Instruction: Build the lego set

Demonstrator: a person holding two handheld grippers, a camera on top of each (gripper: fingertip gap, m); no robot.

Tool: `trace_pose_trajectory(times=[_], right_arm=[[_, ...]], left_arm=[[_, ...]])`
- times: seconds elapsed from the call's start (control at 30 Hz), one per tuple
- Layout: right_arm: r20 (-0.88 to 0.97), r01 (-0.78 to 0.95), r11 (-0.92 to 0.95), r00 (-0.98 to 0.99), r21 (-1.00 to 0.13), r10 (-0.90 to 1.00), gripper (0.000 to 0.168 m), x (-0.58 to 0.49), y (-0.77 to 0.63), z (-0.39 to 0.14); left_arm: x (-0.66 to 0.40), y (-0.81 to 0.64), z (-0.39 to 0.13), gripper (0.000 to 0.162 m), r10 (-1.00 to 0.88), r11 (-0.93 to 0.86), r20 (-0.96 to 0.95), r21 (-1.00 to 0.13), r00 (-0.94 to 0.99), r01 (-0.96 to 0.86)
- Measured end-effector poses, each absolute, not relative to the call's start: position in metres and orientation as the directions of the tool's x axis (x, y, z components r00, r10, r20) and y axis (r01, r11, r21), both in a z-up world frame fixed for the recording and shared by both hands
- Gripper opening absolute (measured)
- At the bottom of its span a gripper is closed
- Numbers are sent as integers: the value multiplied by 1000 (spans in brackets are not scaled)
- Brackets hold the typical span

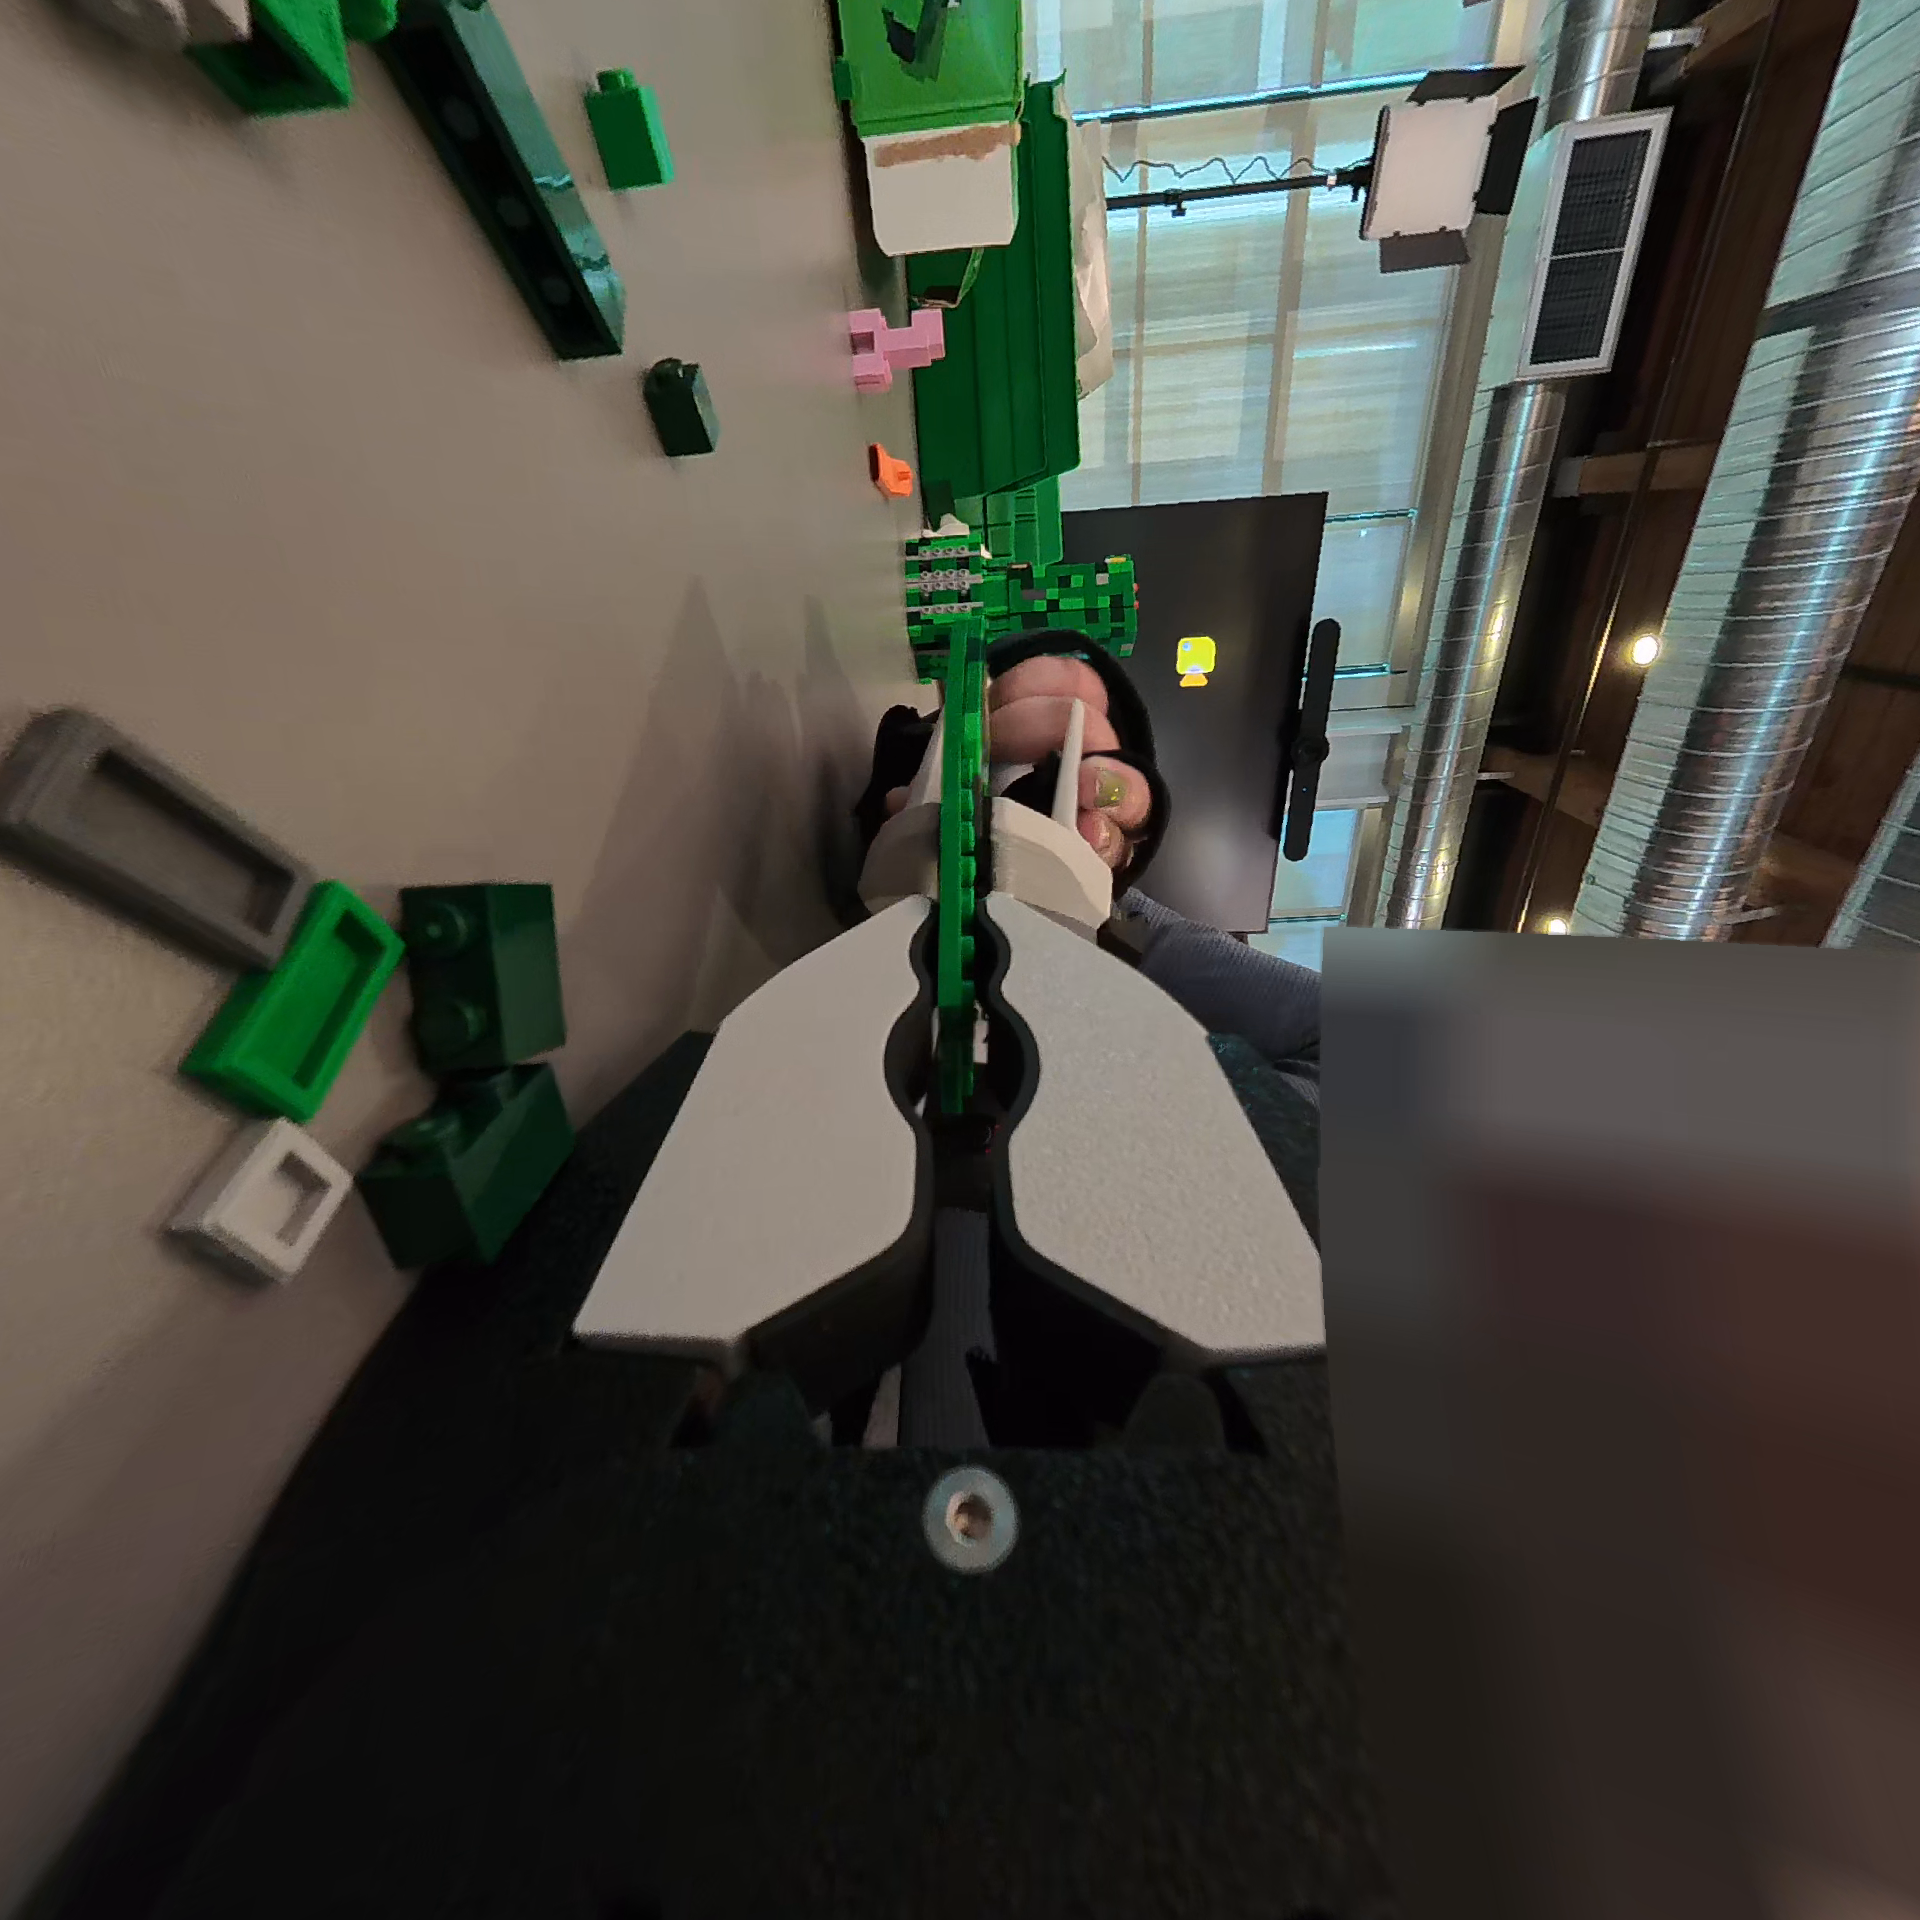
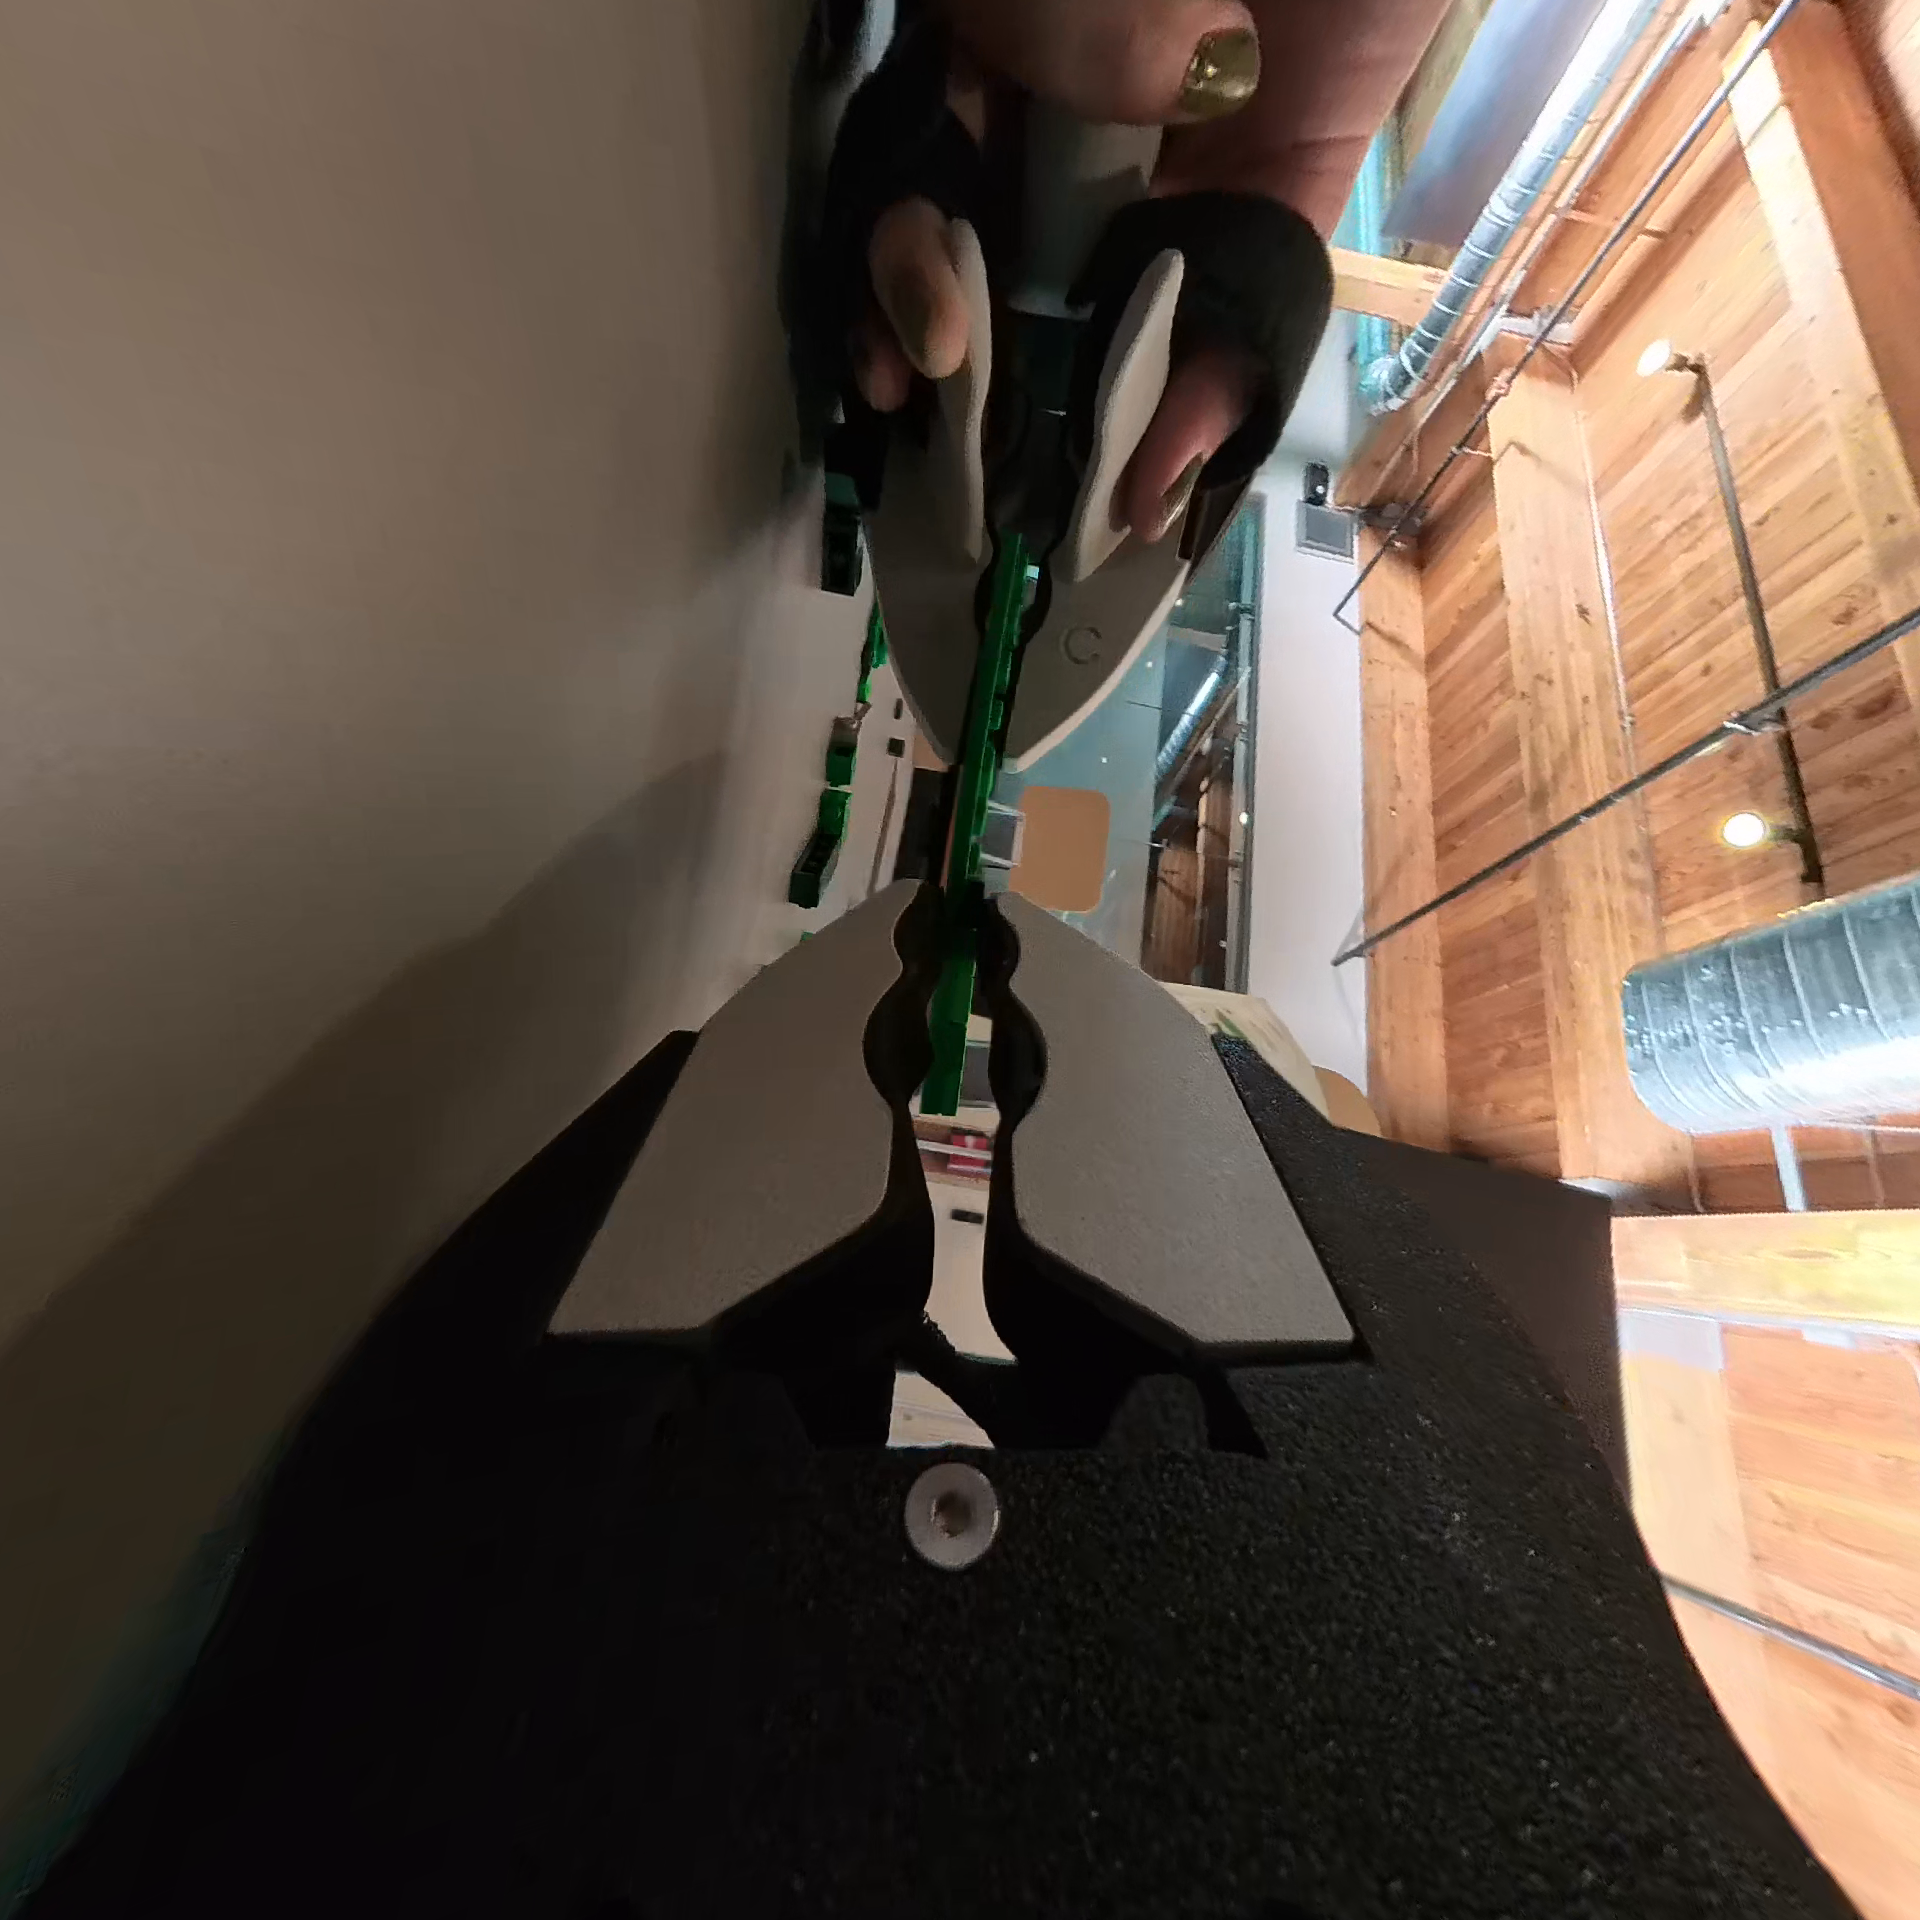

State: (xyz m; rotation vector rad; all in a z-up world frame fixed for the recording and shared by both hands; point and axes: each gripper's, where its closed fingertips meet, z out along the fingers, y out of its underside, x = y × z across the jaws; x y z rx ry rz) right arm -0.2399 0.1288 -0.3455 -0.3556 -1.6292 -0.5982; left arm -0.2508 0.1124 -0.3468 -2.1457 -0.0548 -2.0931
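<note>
A thin bright-green lego plate [image 1: 961, 831], seen edge-on, is held between both grippers above the table. My left gripper [image 1: 958, 920] is shut on one end of it. The right gripper [image 1: 982, 831] faces it from the far end, with a gloved hand behind it. In the right wrist view, the same green plate [image 2: 982, 748] runs from my right gripper [image 2: 958, 904], which is shut on it, to the left gripper [image 2: 1013, 634] opposite. A partly built green lego model [image 1: 1023, 603] stands on the table beyond.
Loose pieces lie on the grey table [image 1: 312, 571]: dark green bricks [image 1: 483, 977], a long dark green plate [image 1: 520, 197], a bright green frame piece [image 1: 296, 1003], a grey frame [image 1: 145, 831], a white piece [image 1: 265, 1195], a pink piece [image 1: 894, 348], an orange piece [image 1: 891, 473]. A green box [image 1: 997, 343] stands at the far edge.
</note>
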Motion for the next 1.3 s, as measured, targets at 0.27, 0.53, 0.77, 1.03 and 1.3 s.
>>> trace_pose_trajectory(times=[0.27,0.53,0.77,1.03,1.3], right_arm=[[938,550,772,66,-319,341,39,-230,126,-338],[210,194,123,535,-973,818,51,-187,180,-305],[194,70,193,625,-979,756,45,-176,202,-287],[241,56,271,651,-961,720,38,-171,203,-281],[205,17,254,641,-967,739,29,-169,203,-280]], left_arm=[[-252,113,-343,4,-95,-985,995,-94,-4,145],[-252,108,-342,4,-133,-987,991,-130,-17,98],[-256,108,-346,4,-191,-980,982,-191,-3,-55],[-255,111,-350,4,-225,-965,974,-221,14,-142],[-255,111,-350,4,-240,-963,971,-236,12,-132]])
